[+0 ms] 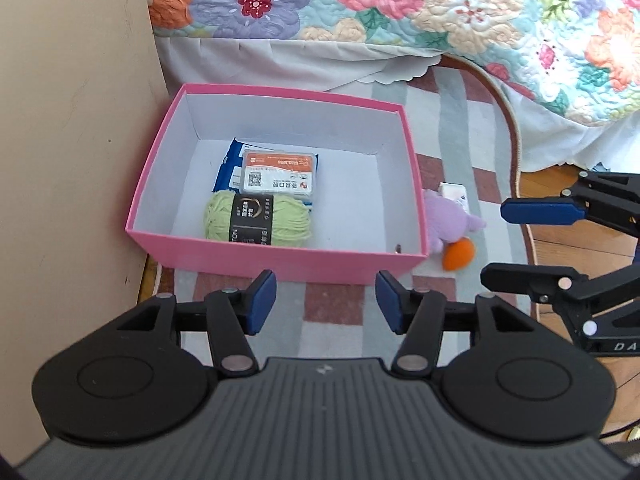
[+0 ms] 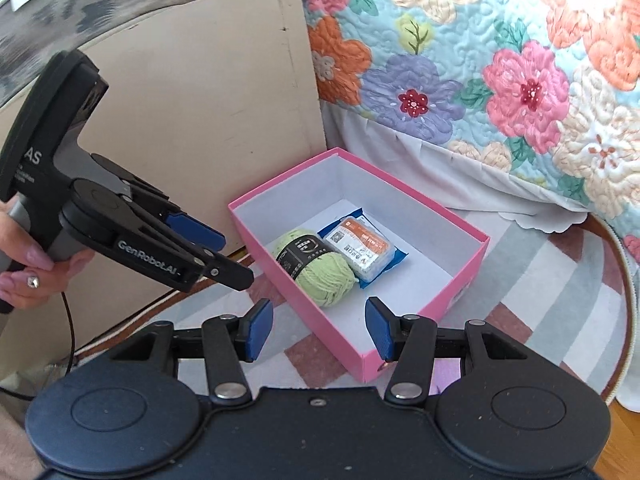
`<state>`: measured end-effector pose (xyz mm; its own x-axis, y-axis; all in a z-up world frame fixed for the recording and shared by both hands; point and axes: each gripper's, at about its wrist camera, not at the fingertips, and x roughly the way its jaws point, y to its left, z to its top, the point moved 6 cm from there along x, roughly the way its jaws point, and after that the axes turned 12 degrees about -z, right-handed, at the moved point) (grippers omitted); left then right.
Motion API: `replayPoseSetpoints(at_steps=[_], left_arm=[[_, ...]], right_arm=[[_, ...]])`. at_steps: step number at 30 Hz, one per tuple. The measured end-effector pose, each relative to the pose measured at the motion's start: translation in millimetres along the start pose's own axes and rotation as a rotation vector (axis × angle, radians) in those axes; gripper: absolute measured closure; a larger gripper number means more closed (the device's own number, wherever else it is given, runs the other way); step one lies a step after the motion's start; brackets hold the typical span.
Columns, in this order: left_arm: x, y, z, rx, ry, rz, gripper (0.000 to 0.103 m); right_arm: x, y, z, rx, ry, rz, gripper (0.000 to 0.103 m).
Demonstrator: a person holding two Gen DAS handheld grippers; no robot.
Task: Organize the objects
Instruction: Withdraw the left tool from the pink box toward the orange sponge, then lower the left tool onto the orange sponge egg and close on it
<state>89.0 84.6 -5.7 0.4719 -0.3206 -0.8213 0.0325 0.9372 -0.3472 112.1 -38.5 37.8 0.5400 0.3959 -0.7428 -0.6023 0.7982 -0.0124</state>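
A pink box with a white inside sits on the striped rug. Inside it lie a ball of green yarn, a clear pack with an orange label and a blue packet under that pack. A purple plush toy with an orange part lies on the rug right of the box. My left gripper hovers before the box's near wall, open and empty. My right gripper hangs over the box's near corner, open, nothing between its pads.
A beige cabinet side stands left of the box. A bed with a floral quilt runs behind and to the right. A small white item lies by the plush. A hand holds the left gripper.
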Motion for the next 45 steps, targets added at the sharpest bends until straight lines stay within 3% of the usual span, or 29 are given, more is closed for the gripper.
replayPoseSetpoints(at_steps=[10,15,19,25,29,36,41,45], left_arm=[[-22,-29,-22,0.044,-0.002,-0.018,0.042],[-9,-38,-38,0.053,0.016,-0.080,0.037],[8,-45,-46,0.058,0.029,-0.094,0.037],[22,-56,-52,0.062,0.029,-0.122,0.037],[29,-67,-57,0.082,0.031,-0.139,0.037],[49,-81,-64,0.062,0.058,-0.212,0.034],[60,-85,-68,0.087,0.031,-0.179,0.028],[75,-85,-69,0.033,0.010,-0.182,0.027]], right_arm=[[-39,12,-19,-0.057,-0.011,0.000,0.042],[-52,12,-38,-0.093,-0.014,-0.015,0.031],[-56,6,-52,-0.118,-0.024,-0.035,0.030],[-55,-4,-72,-0.117,-0.002,-0.046,0.029],[-52,-13,-84,-0.110,0.009,-0.066,0.021],[-39,-30,-105,-0.089,0.034,-0.104,0.021],[-28,-38,-117,-0.076,0.019,-0.148,0.019],[-11,-43,-128,-0.079,0.038,-0.188,0.018]])
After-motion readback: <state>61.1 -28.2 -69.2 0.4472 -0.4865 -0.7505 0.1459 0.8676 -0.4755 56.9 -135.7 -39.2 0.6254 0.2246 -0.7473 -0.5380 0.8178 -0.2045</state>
